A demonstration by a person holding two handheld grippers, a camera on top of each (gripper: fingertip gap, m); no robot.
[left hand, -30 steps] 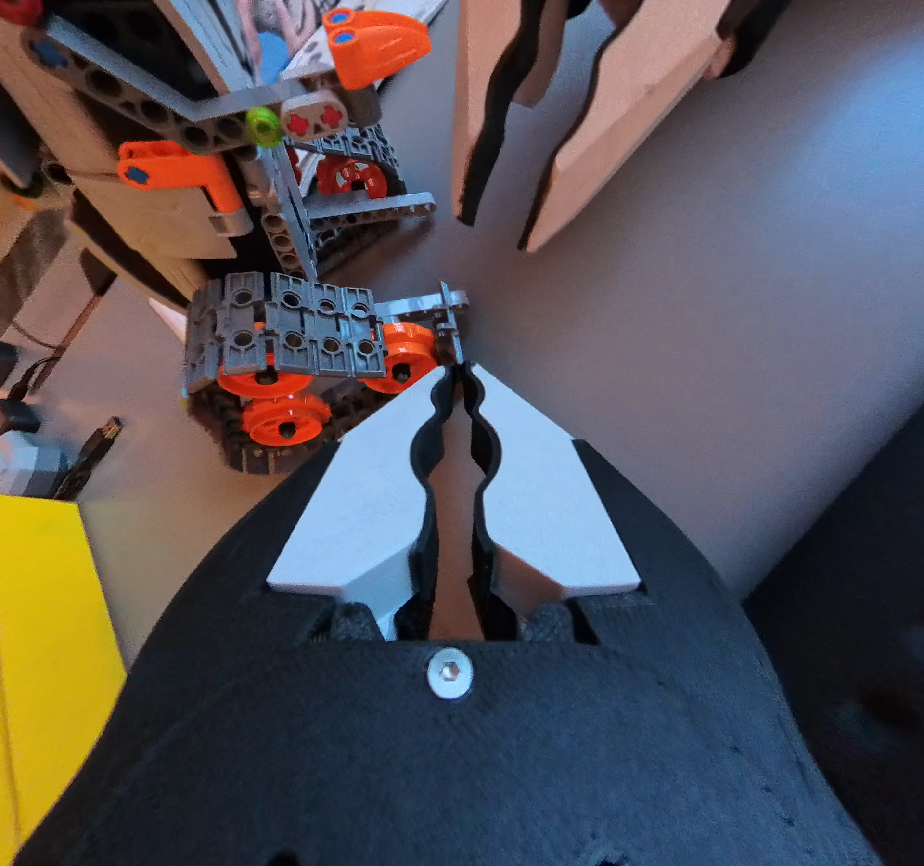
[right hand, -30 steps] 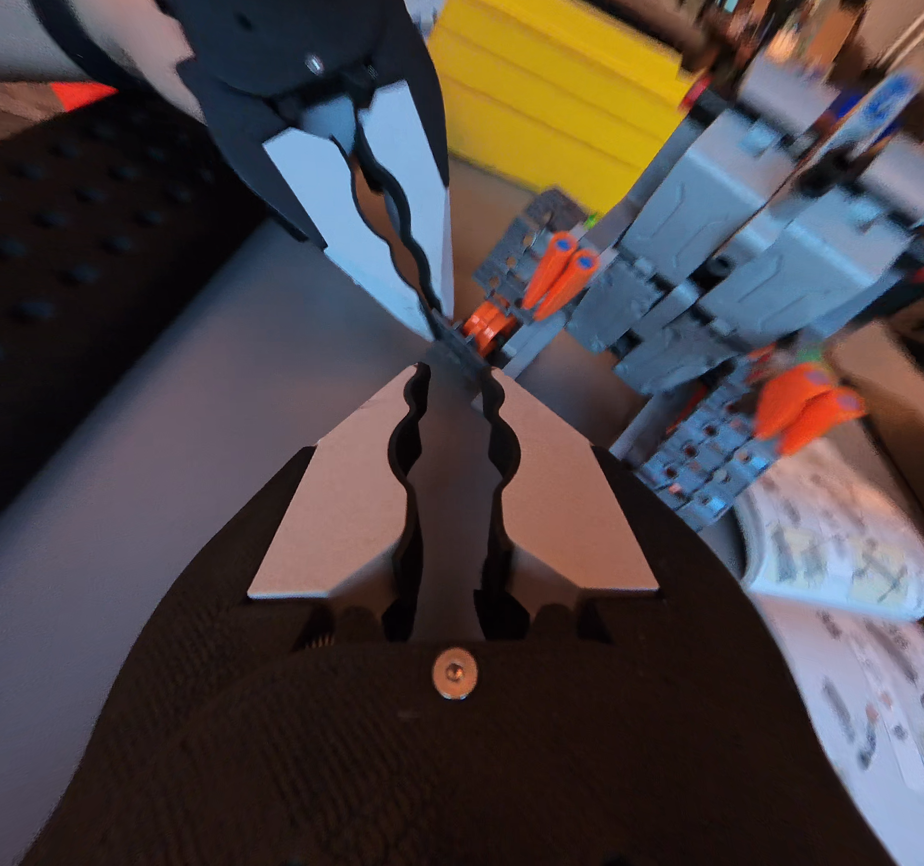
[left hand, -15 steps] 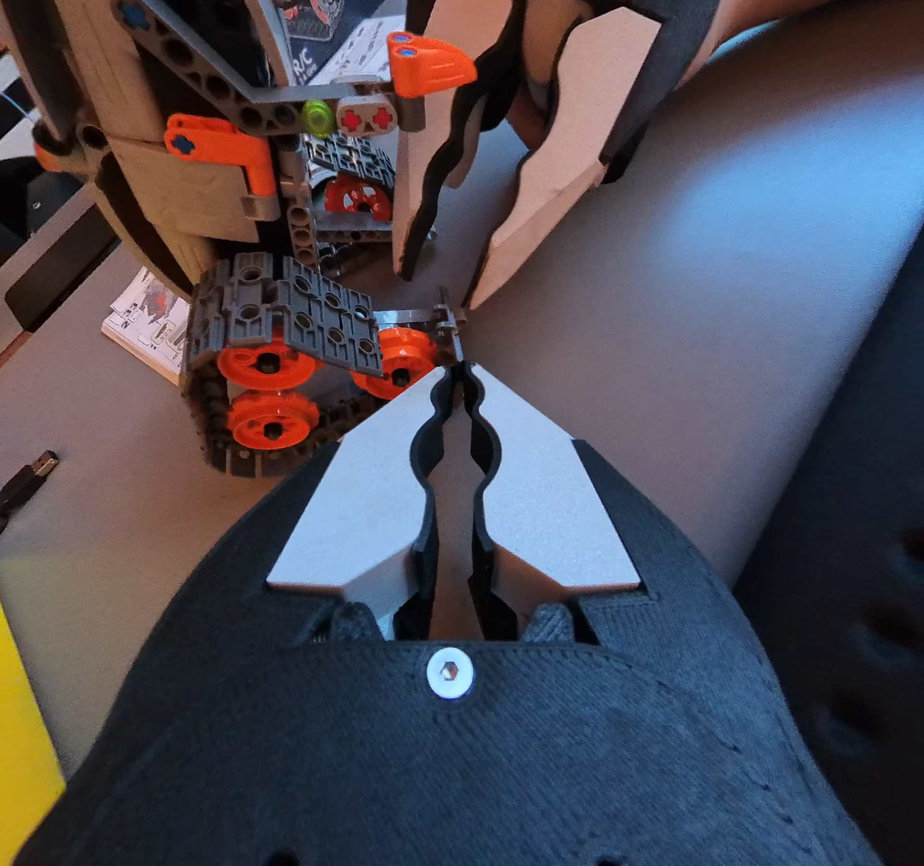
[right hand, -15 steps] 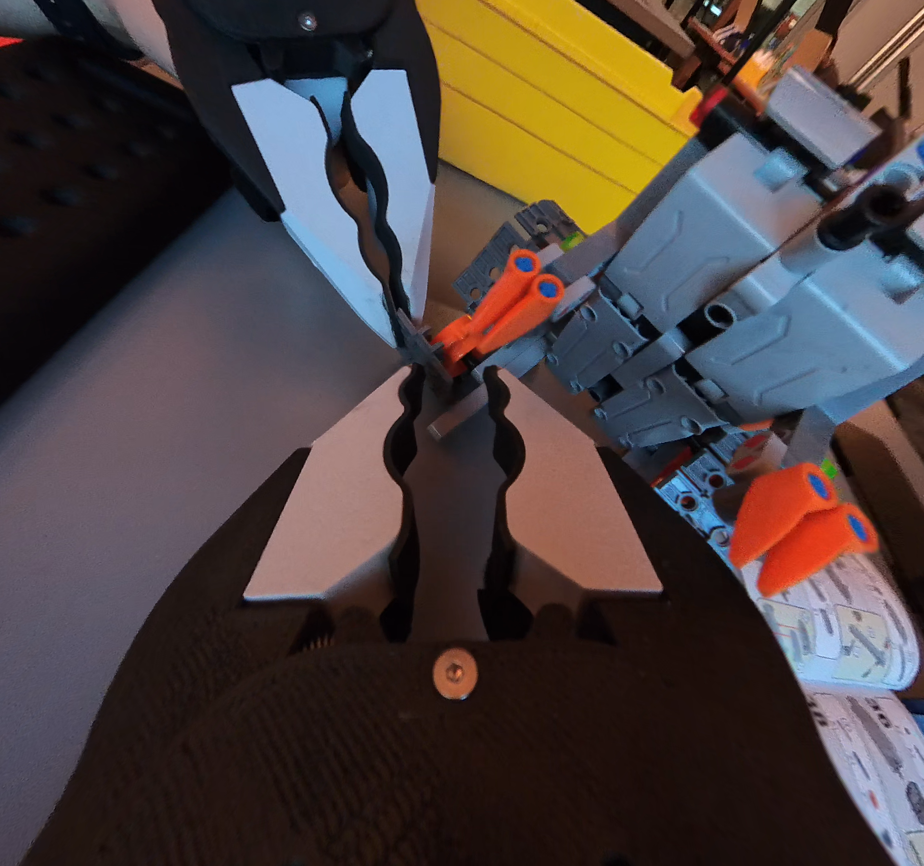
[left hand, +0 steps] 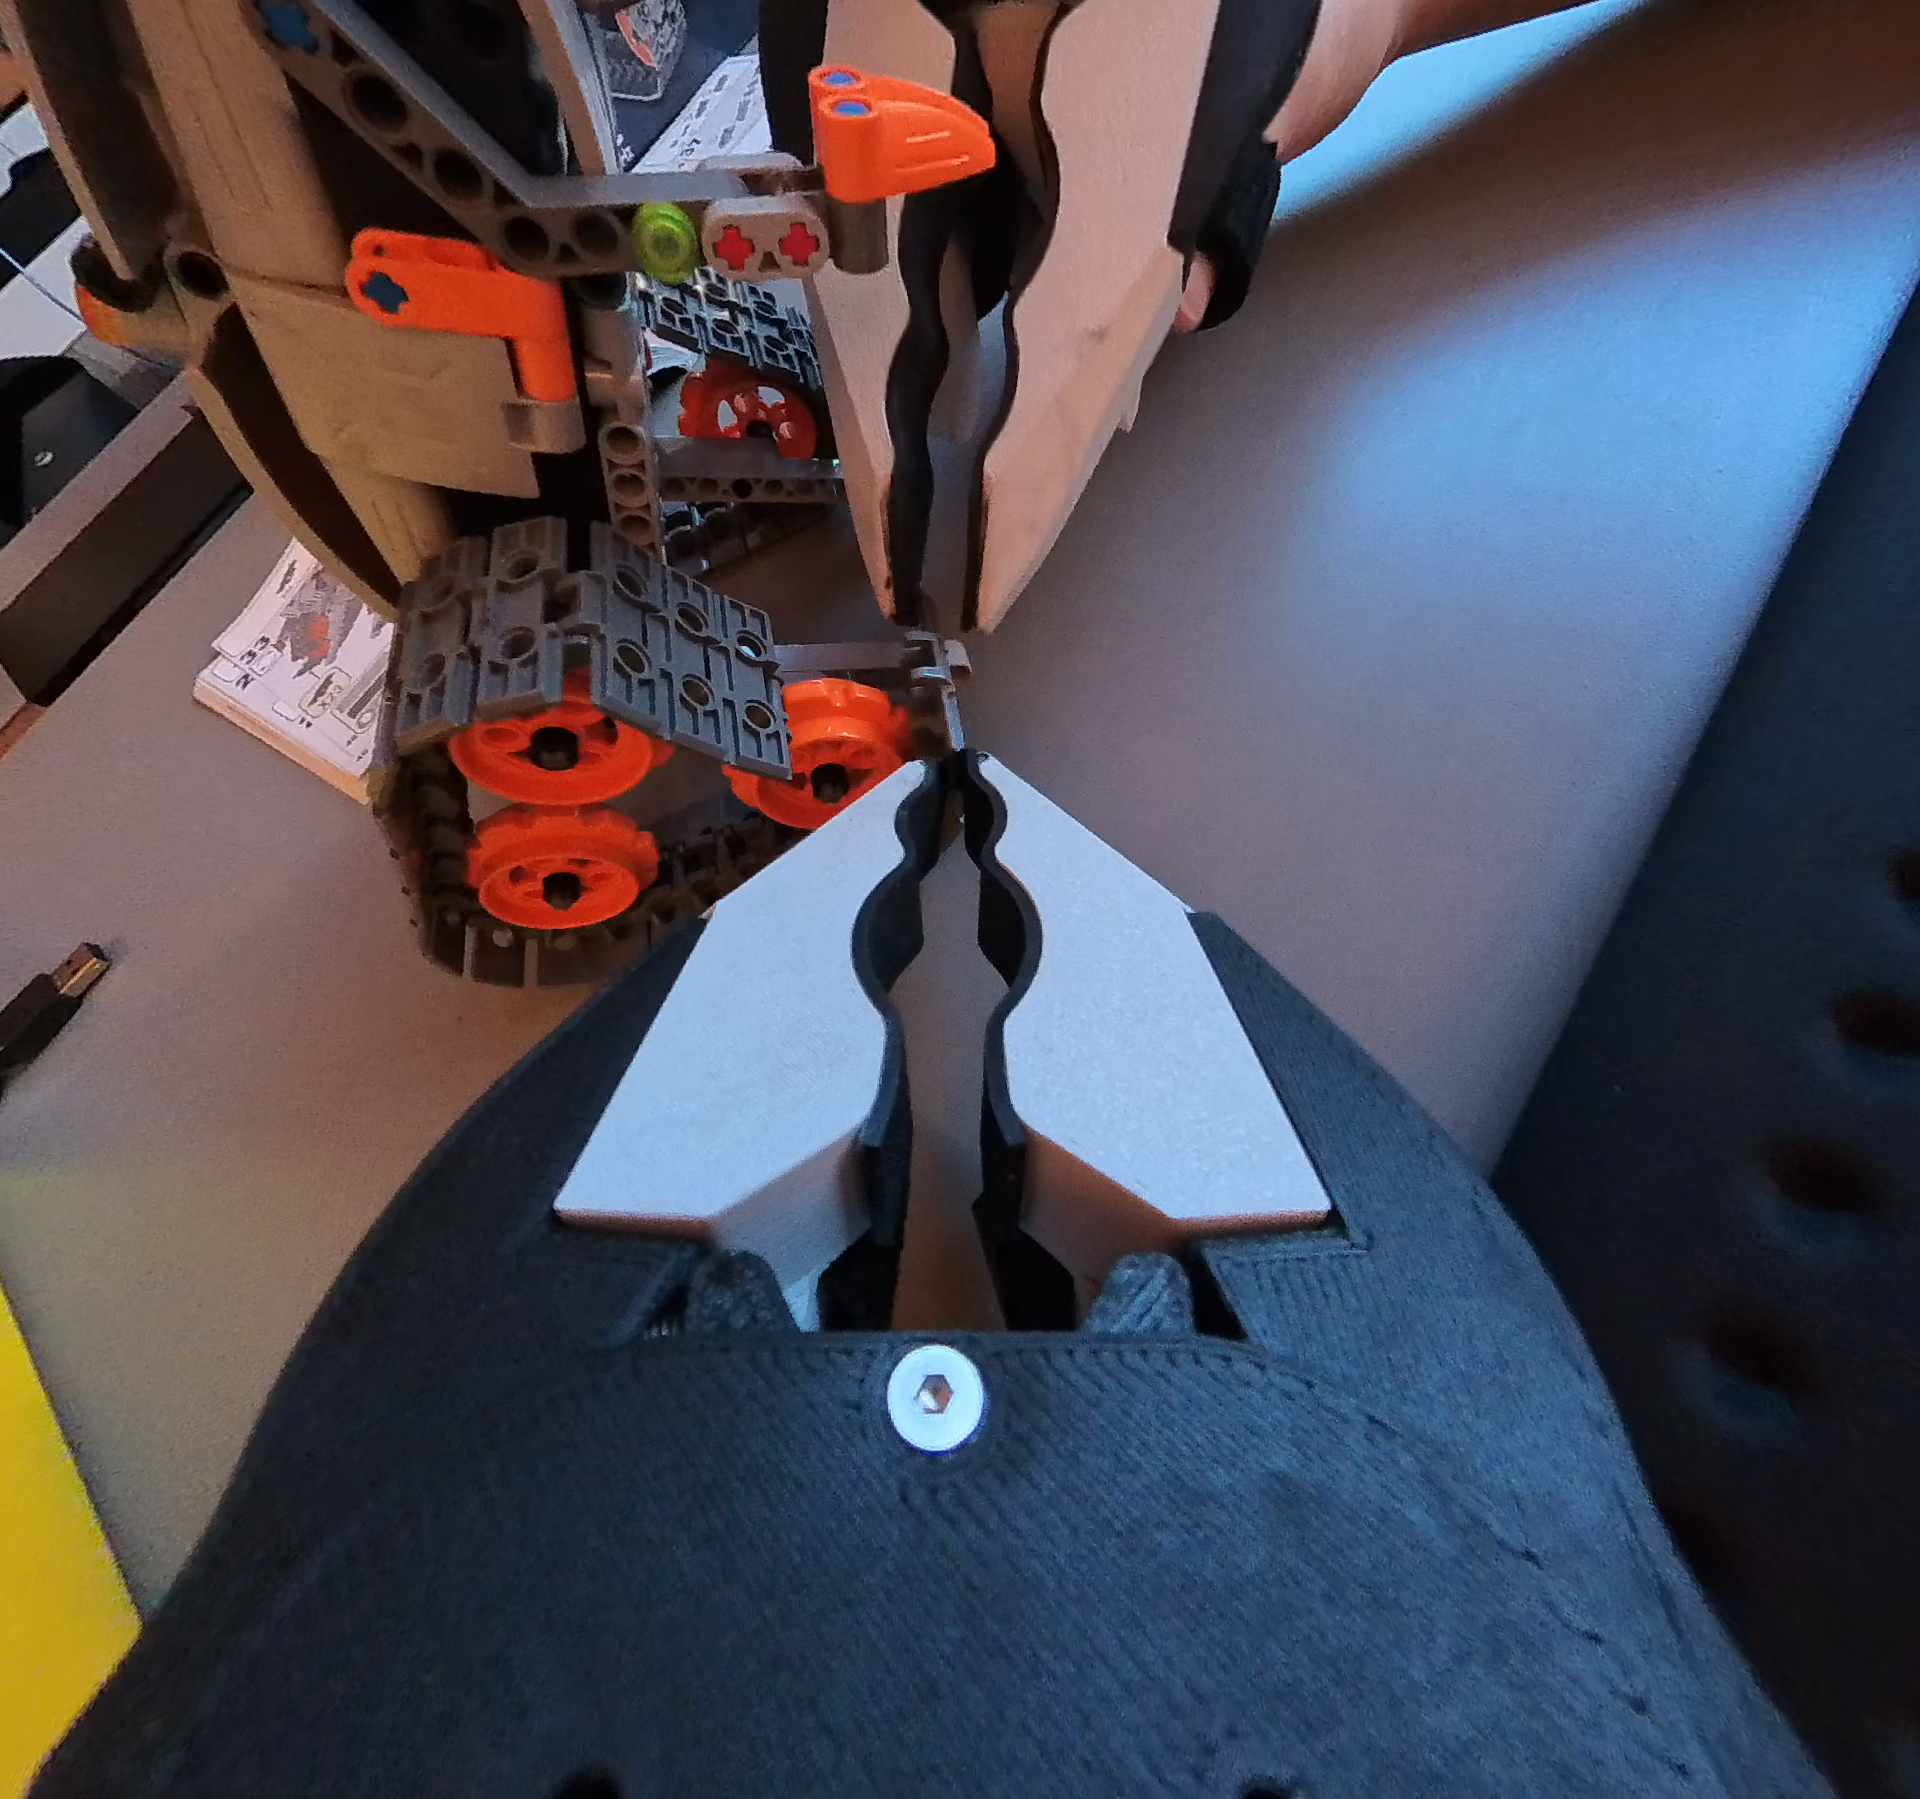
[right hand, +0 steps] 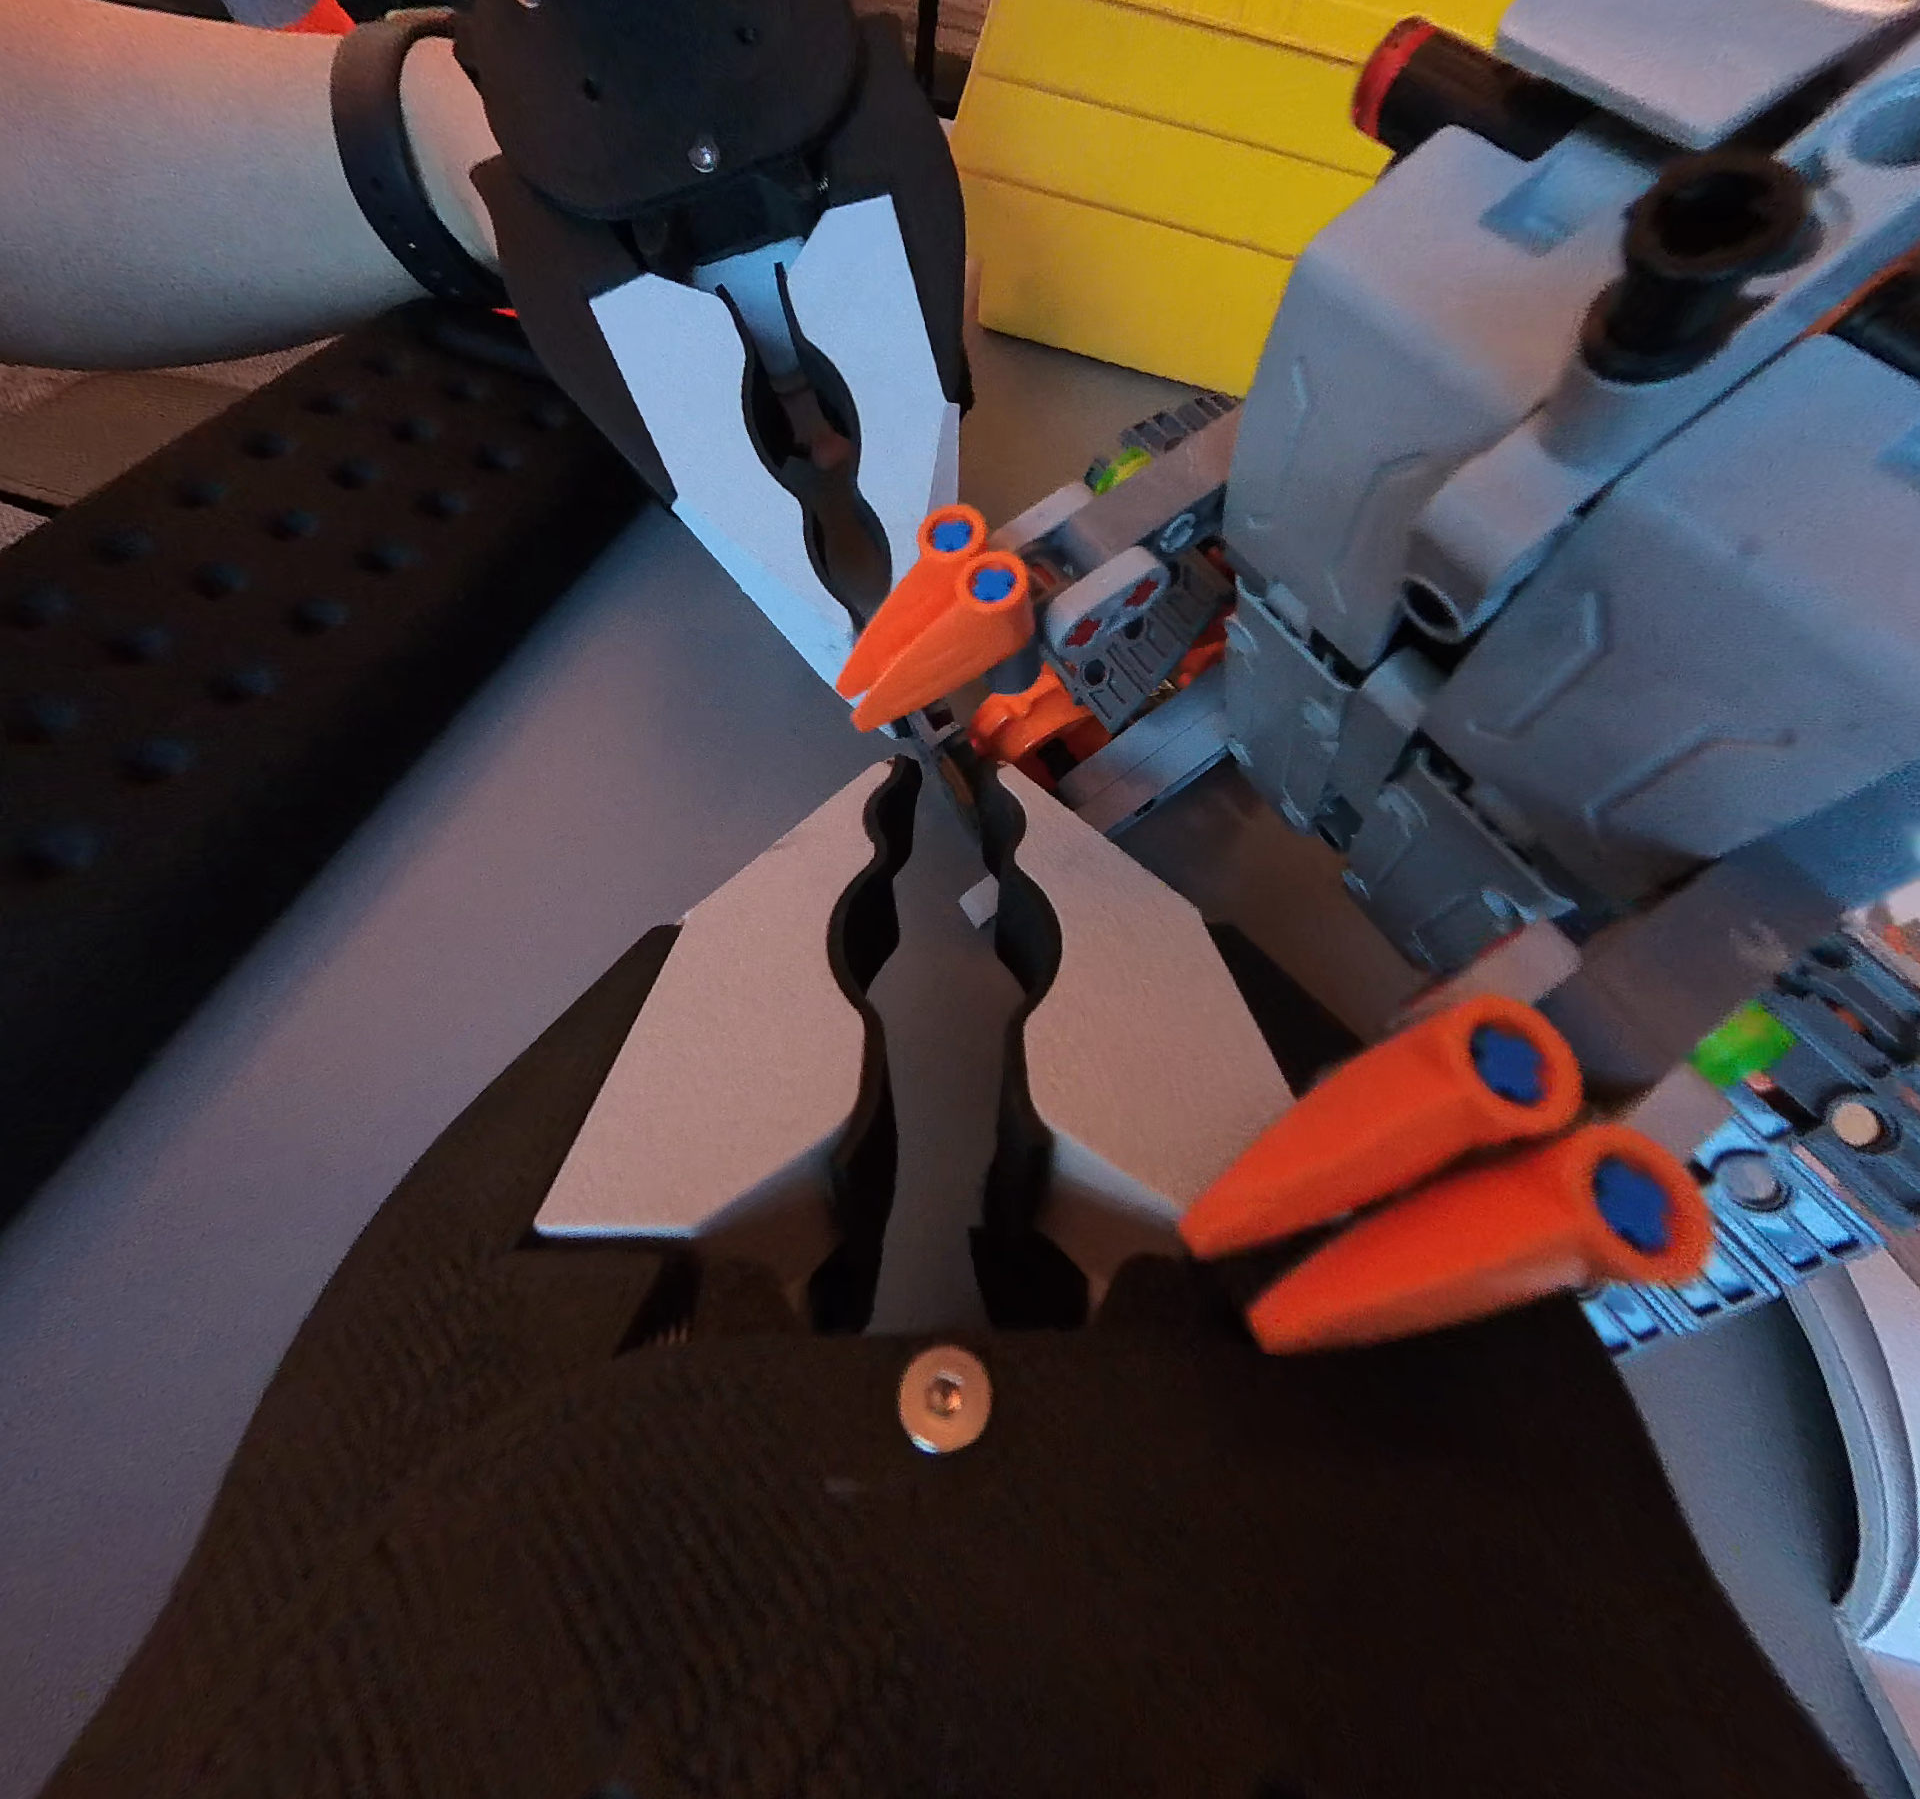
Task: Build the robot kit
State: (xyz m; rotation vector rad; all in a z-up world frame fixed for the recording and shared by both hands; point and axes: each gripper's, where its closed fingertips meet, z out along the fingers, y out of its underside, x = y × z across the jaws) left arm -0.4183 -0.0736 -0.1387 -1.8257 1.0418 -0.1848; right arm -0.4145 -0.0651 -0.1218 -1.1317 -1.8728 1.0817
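A brick-built tracked model [left hand: 416,378] with a grey track [left hand: 623,648] and orange wheels [left hand: 556,747] stands on the grey table. My left gripper [left hand: 954,775] is shut on a thin dark grey track link [left hand: 940,700] at the loose end of the track. My right gripper [left hand: 935,611] comes down from above, and its tips meet the same strip of links. In the right wrist view, the right gripper [right hand: 951,775] has its jaws narrowed onto the link [right hand: 954,781]. The left gripper [right hand: 860,627] faces it, partly behind an orange claw piece [right hand: 935,627].
The model's grey body [right hand: 1558,606] and a second orange claw [right hand: 1455,1178] crowd the right side. A yellow bin [right hand: 1164,191] stands behind. A booklet [left hand: 291,669] and a USB plug [left hand: 62,980] lie on the table. A black perforated mat [right hand: 208,606] borders it. Left and right tips are no more than a few centimetres apart.
My right gripper has moved in onto the link at the left gripper's tips, and its jaws have narrowed. My left gripper has stayed shut on the link. The model's claw arm sits closer.
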